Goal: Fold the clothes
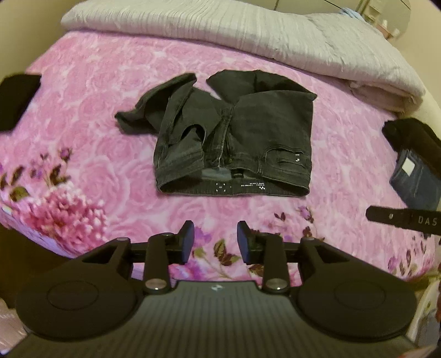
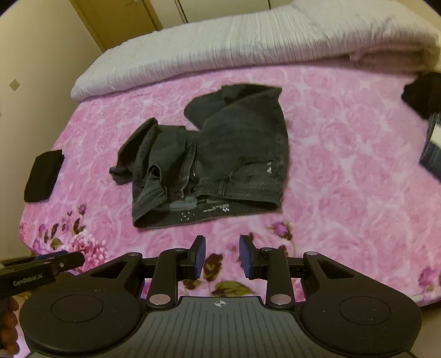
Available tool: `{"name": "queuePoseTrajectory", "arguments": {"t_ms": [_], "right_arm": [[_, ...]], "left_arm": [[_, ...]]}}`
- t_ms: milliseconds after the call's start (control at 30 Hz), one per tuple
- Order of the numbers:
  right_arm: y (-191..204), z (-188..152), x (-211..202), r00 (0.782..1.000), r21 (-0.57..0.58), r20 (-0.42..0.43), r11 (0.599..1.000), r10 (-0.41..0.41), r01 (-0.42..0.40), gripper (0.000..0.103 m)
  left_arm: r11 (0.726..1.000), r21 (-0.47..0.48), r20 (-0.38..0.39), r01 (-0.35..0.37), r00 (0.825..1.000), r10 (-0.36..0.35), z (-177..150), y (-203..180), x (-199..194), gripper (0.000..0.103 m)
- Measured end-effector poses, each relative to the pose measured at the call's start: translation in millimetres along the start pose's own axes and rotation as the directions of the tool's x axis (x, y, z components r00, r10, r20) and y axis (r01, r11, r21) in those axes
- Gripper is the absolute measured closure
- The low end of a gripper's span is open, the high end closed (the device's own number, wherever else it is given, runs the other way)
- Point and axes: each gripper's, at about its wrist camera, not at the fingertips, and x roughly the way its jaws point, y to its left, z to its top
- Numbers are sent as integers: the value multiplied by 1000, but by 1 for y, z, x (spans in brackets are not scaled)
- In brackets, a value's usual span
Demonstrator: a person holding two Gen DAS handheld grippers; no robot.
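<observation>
A pair of dark grey jeans (image 1: pixel 248 137) lies crumpled on the pink floral bedspread (image 1: pixel 96 110), waistband toward me, legs bunched up behind it. In the right wrist view the same jeans (image 2: pixel 234 154) sit mid-bed. My left gripper (image 1: pixel 215 242) hovers over the bedspread a short way in front of the waistband, open with nothing between its blue pads. My right gripper (image 2: pixel 222 256) is also open and empty, just short of the waistband. The right gripper's finger (image 1: pixel 399 219) pokes in at the right edge of the left view; the left gripper (image 2: pixel 41 267) shows at the lower left of the right view.
A rolled white-grey quilt (image 1: pixel 220 30) runs along the bed's far side. A folded black garment (image 2: pixel 42 176) lies at the left edge. A black garment (image 1: pixel 410 137) and folded blue jeans (image 1: pixel 413 181) lie at the right. A hand (image 2: pixel 9 325) holds the left gripper. Wooden doors (image 2: pixel 118 16) stand behind.
</observation>
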Motion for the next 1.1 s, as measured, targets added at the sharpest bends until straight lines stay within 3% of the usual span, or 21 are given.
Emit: {"name": "queuePoseTrajectory", "arguments": {"t_ms": [100,233,300,333,500,600,767,967,1100], "right_arm": [[-27,-7,26,997,124,-43,991,62,-56,72],[-65,-18,61,984,303,-89,945,155,-122,72],[-80,-22,82,982,363,-99,924,164,-118,39],[-86,-24,92,983,385,-95,917,154,-107,34],[-106,-26,144,984,521,-52,845,170,-119,33],[-113,-25,173,981,622,30,765,190,-167,33],[-122,-22,210,975,728,185,649,125,-221,33],[-134,-25,234,964,761,259,602,57,-241,33],[-144,-25,250,955,765,291,587,49,-264,33]], "left_arm": [[999,-50,-49,-6,999,4,-6,16,25,73],[996,-84,-102,-21,995,12,-9,42,63,73],[994,-113,-113,-9,994,-4,-6,56,85,73],[990,-138,-117,2,993,-18,-3,63,96,73],[959,-270,-89,81,990,-108,19,101,151,73],[934,-333,-56,131,986,-158,34,121,180,73],[895,-401,18,193,979,-203,54,151,211,71],[838,-494,60,233,970,-235,49,174,241,67],[745,-591,126,308,948,-292,40,180,265,63]]}}
